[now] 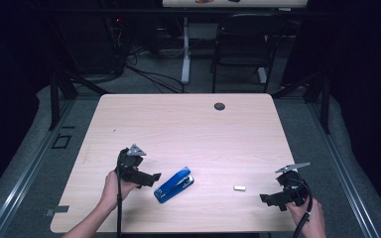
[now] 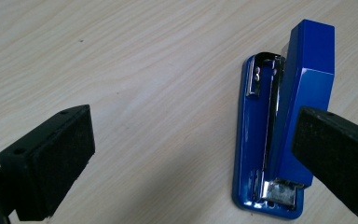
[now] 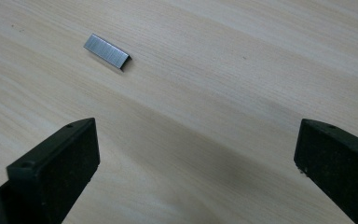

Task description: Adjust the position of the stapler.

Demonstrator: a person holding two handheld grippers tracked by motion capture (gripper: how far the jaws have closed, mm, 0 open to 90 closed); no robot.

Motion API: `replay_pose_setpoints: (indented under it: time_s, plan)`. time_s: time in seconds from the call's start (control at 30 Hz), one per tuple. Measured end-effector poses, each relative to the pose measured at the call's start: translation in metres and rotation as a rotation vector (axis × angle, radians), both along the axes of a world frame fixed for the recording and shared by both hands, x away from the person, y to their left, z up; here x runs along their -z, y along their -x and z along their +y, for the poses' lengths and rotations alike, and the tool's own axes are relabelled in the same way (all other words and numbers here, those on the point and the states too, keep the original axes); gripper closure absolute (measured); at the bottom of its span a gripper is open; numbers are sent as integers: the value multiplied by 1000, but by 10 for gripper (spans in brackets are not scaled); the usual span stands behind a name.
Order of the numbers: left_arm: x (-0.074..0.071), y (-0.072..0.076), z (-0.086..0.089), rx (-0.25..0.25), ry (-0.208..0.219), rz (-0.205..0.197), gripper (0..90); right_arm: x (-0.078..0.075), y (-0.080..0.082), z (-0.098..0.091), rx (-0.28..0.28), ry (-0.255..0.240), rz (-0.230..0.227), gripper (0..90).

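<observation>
A blue stapler [image 1: 174, 184] lies on the wooden table [image 1: 188, 124] near its front edge, its top arm swung aside so the metal staple channel shows [image 2: 266, 140]. My left gripper [image 1: 151, 178] is open just left of it; in the left gripper view the right jaw overlaps the stapler's arm and nothing sits between the jaws [image 2: 186, 154]. A small silver strip of staples [image 1: 239, 188] lies to the stapler's right, also seen ahead of my right gripper [image 3: 107, 51]. That right gripper [image 1: 270, 199] is open, held low over bare wood [image 3: 196, 163].
A round dark cable grommet [image 1: 220, 106] sits near the table's far edge. Beyond the table stand a black chair [image 1: 245, 39] and a white desk leg [image 1: 185, 49], with cables on the floor.
</observation>
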State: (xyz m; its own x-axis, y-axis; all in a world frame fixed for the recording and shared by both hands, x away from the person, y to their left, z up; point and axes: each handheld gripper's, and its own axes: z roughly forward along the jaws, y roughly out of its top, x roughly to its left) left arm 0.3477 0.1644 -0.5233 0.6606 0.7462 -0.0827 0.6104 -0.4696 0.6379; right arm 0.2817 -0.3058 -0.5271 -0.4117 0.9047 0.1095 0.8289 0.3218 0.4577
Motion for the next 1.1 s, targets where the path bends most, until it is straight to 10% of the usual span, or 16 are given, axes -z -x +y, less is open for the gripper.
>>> replay_pose_setpoints:
  time_s: [0.53,1.1]
  plan:
    - [10,6,-43,124,-56,31,12,2,0,3,-12,15,12,0]
    - [24,9,-72,223,-135,54,348,5,-1,4,-16,15,31,0]
